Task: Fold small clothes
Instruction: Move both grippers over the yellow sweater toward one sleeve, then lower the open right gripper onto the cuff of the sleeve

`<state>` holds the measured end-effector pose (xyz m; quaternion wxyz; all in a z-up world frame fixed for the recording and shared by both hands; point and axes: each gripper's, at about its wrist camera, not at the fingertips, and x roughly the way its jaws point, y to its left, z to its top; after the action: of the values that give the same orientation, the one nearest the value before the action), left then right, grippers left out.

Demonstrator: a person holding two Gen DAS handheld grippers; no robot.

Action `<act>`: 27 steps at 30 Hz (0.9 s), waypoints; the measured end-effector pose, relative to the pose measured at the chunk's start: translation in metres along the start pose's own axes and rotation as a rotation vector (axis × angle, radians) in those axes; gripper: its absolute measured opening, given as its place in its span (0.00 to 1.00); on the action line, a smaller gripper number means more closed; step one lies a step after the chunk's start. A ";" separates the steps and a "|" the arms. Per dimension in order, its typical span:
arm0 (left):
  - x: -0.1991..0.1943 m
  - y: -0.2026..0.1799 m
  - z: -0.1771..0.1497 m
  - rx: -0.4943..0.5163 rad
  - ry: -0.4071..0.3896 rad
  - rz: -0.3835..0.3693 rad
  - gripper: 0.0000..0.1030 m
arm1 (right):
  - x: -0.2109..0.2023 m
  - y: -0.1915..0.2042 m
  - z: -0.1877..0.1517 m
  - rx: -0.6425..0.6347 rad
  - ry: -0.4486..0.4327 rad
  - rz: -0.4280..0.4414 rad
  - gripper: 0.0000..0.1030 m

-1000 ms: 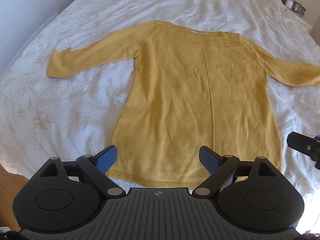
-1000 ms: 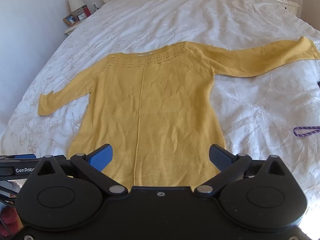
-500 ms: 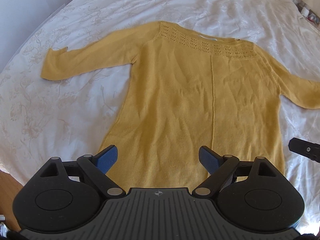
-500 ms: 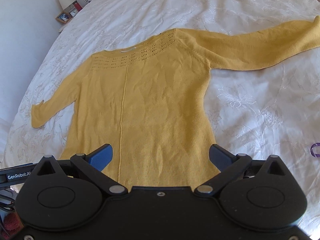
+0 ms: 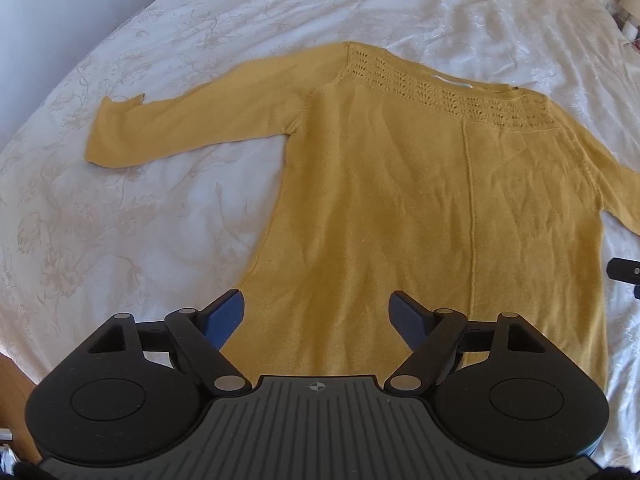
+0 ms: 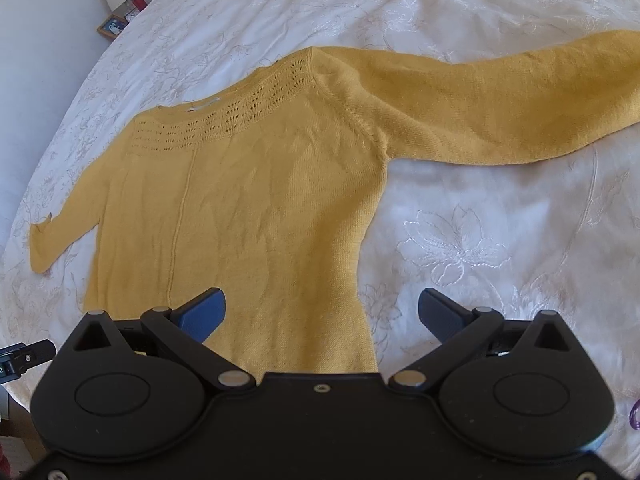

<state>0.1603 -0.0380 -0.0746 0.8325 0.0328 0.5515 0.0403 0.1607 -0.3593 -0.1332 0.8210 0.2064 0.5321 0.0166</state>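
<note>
A mustard-yellow knit sweater (image 5: 420, 208) lies flat and spread out on the white bed, neckline away from me, both sleeves stretched sideways. It also shows in the right wrist view (image 6: 248, 208). My left gripper (image 5: 318, 312) is open and empty, above the sweater's lower left side near the hem. My right gripper (image 6: 320, 312) is open and empty, above the sweater's lower right side edge. The left sleeve (image 5: 188, 128) reaches out to the left; the right sleeve (image 6: 500, 100) reaches out to the right.
The white embroidered bedspread (image 5: 120, 220) covers the bed. A nightstand with a lamp and picture frames (image 6: 118, 8) stands at the far left of the bed. A purple object (image 6: 635, 414) lies at the right edge. Wooden floor shows at the lower left.
Both grippers have moved forward and lower over the sweater, from the hem toward its body; the left drifted left, the right drifted right. Both stay open.
</note>
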 end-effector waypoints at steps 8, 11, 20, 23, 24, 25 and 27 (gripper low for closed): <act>0.045 0.025 0.029 0.040 0.021 -0.030 0.76 | 0.017 -0.021 0.021 0.127 -0.043 -0.009 0.99; 0.062 0.030 0.047 0.061 0.014 -0.040 0.76 | 0.025 -0.024 0.033 0.179 -0.062 -0.008 0.99; 0.122 0.030 0.091 0.107 0.028 -0.062 0.73 | 0.057 -0.033 0.056 0.267 -0.047 -0.101 0.89; 0.141 0.031 0.101 0.097 0.040 -0.078 0.73 | 0.064 -0.035 0.067 0.296 -0.054 -0.084 0.88; 0.147 0.033 0.104 0.089 0.045 -0.084 0.73 | 0.064 -0.035 0.070 0.304 -0.065 -0.090 0.84; 0.152 0.034 0.107 0.080 0.047 -0.090 0.73 | 0.063 -0.036 0.071 0.311 -0.070 -0.101 0.78; 0.158 0.034 0.111 0.065 0.044 -0.096 0.73 | 0.066 -0.038 0.078 0.326 -0.068 -0.093 0.62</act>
<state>0.3225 0.0112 -0.1725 0.8197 0.0327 0.5716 -0.0168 0.2505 -0.4028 -0.1769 0.7942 0.3125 0.5084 -0.1148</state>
